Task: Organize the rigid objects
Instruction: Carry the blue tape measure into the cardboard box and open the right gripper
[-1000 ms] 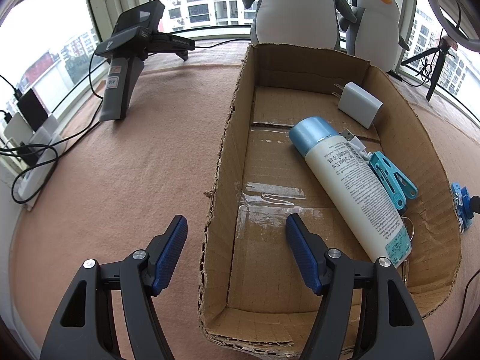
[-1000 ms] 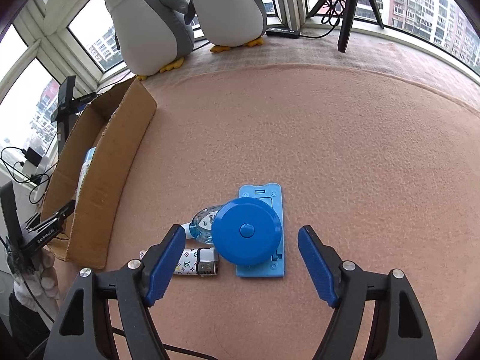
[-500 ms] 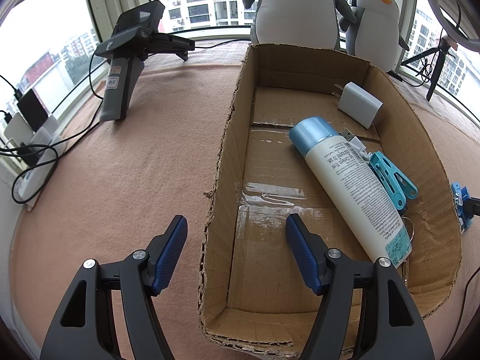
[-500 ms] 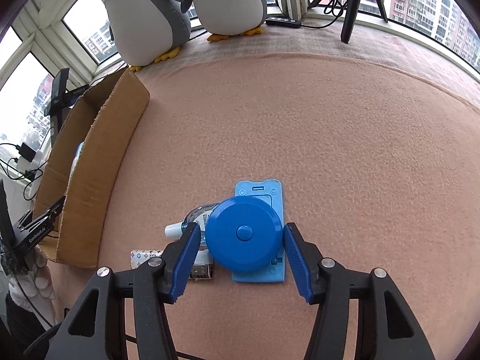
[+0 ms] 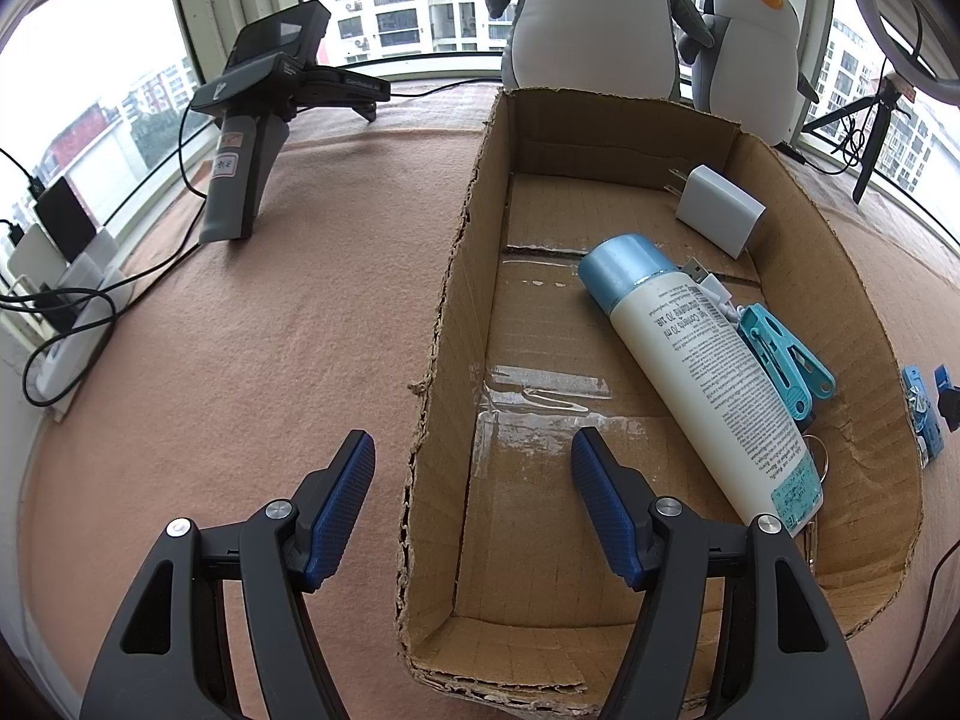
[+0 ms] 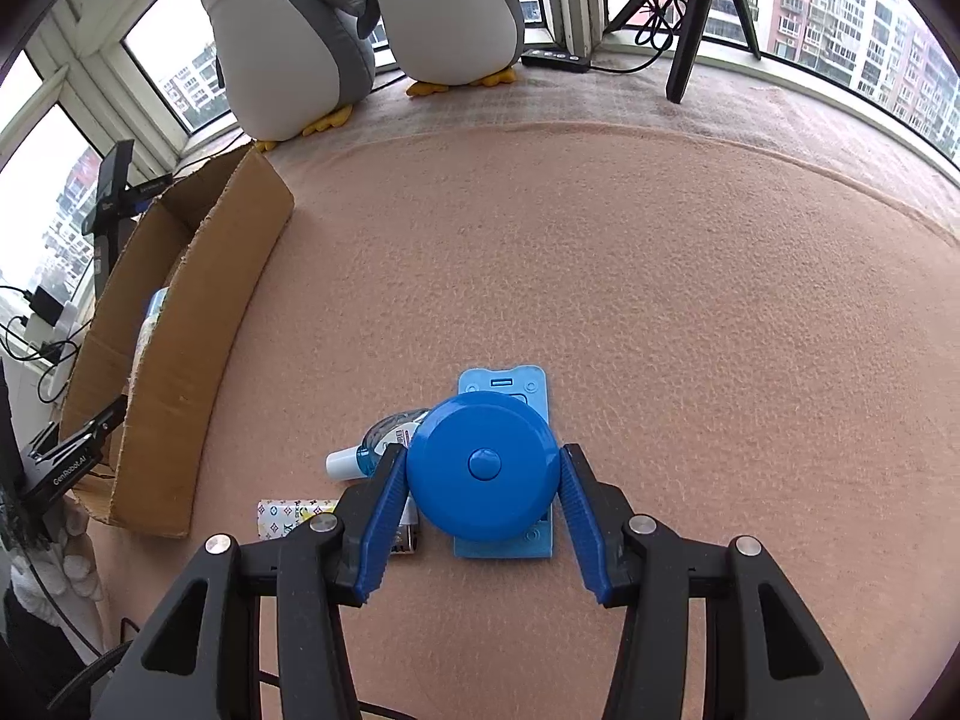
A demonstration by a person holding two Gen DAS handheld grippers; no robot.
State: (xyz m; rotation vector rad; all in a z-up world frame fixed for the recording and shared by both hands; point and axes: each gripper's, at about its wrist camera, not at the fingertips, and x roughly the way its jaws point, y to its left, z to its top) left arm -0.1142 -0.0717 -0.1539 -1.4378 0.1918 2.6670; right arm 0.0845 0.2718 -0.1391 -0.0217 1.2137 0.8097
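Blue round case sits clamped in the right gripper, above a monogrammed lighter. "GenRobot.AI" marks the handle beyond the cardboard box; the left gripper gapes wide over its wall.

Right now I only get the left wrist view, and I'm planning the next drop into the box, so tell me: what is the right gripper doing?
Observer: The right gripper has its pads pressed against both sides of a round blue case.
Operator: Is that case lying straight on the cloth?
Observer: No, it sits on a flat light-blue plate.
Operator: Anything else waiting out there?
Observer: A small bottle with a white cap and a patterned lighter lie just left of the case, between it and the box.
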